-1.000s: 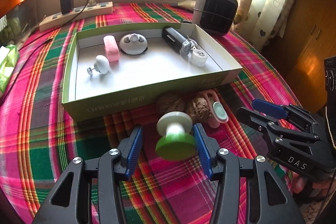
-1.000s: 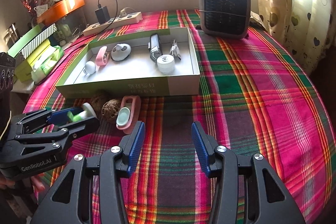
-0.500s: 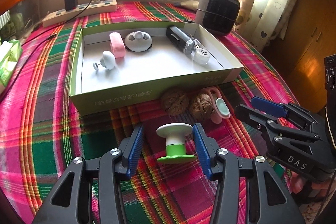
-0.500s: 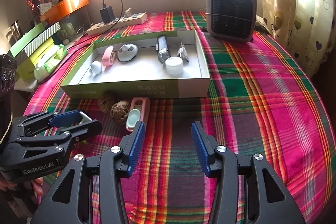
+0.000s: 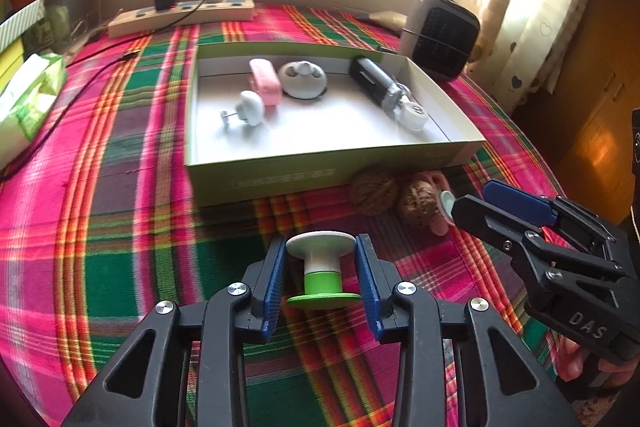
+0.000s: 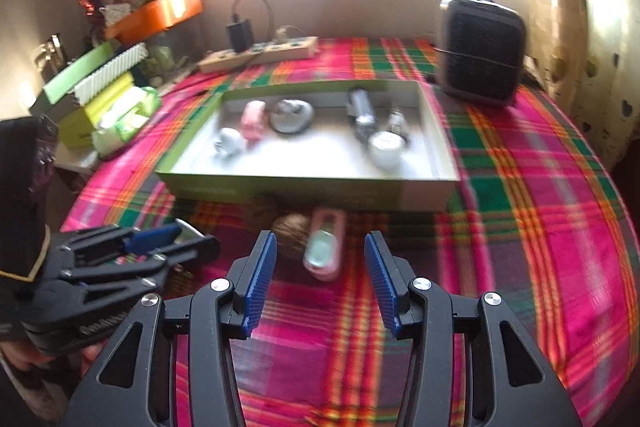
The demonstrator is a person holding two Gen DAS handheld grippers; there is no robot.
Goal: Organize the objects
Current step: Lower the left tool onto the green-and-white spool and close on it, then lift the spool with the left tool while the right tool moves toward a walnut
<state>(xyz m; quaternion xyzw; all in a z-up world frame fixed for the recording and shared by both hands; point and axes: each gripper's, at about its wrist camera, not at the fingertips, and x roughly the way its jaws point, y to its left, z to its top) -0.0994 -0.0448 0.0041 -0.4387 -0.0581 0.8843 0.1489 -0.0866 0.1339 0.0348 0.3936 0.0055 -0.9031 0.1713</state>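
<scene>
In the left wrist view, the left gripper [image 5: 321, 277] is seen at the bottom centre of the frame, its jaws closing around a green-and-white spool [image 5: 321, 274] that stands upright on the plaid tablecloth [image 5: 120, 227]. The white top disc of the spool is met by the blue pads [image 5: 276, 283] on both sides, or very nearly so; whether it is pressed firmly cannot be told.

Just above it, an open cardboard box [image 5: 320, 171] is shown in the middle of the frame. Inside, a pink item [image 5: 265, 87], a white knob [image 5: 250, 109], a round grey-white device [image 5: 303, 79], a dark cylinder [image 5: 374, 87] and a small white jar [image 5: 414, 115] are seen.

2 walnuts [image 5: 374, 190] are placed against the box's front wall, right of centre, with a pink clip [image 6: 326, 247] just beside them.

In the right wrist view, the right gripper [image 6: 320, 279] is held at the lower centre with its jaws parted about halfway, and nothing is gripped; the clip and 1 walnut are seen beyond the gap between its fingers, on the cloth.

A heater [image 6: 480, 51] is seen at the upper right, and a power strip [image 6: 260, 55] at the upper left of centre.
</scene>
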